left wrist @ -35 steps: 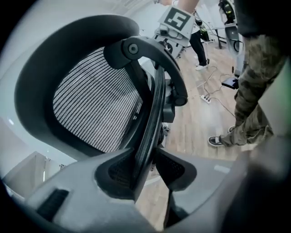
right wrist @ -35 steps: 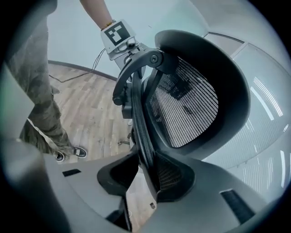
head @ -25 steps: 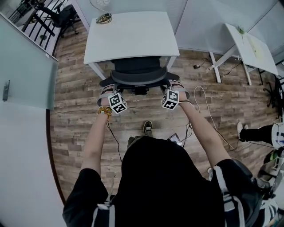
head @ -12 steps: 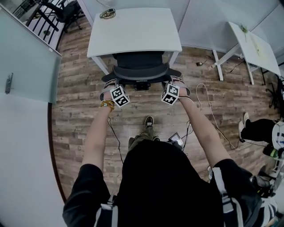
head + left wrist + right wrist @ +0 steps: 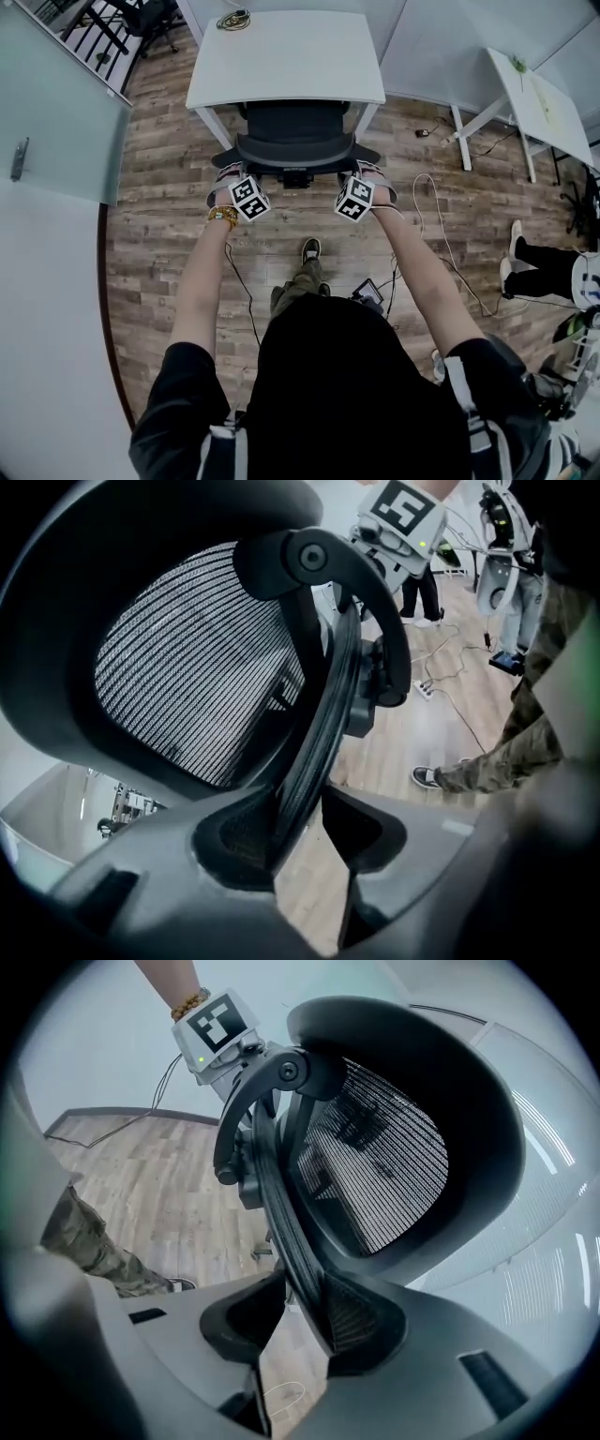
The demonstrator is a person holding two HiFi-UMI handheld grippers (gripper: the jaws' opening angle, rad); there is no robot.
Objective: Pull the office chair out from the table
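A black mesh office chair point(image 5: 295, 145) stands with its seat tucked under the white table point(image 5: 281, 56). My left gripper point(image 5: 230, 176) is at the left edge of the backrest and my right gripper point(image 5: 371, 174) at the right edge. In the left gripper view the backrest rim point(image 5: 314, 714) runs between the jaws of the left gripper point(image 5: 300, 808). It lies on one pad, floor shows beside the other, and the jaws are opening. In the right gripper view the rim point(image 5: 281, 1213) fills the gap at the tips of the right gripper point(image 5: 300, 1307), which is closed on it.
A coiled cable point(image 5: 234, 19) lies on the table's far corner. A second white table point(image 5: 530, 94) stands at the right, with cables point(image 5: 441, 244) on the wood floor and another person's legs point(image 5: 530, 267) nearby. A glass partition point(image 5: 56, 122) is at the left.
Both grippers have come a little toward me at the backrest's edges. Slightly more of the chair shows in front of the table's edge.
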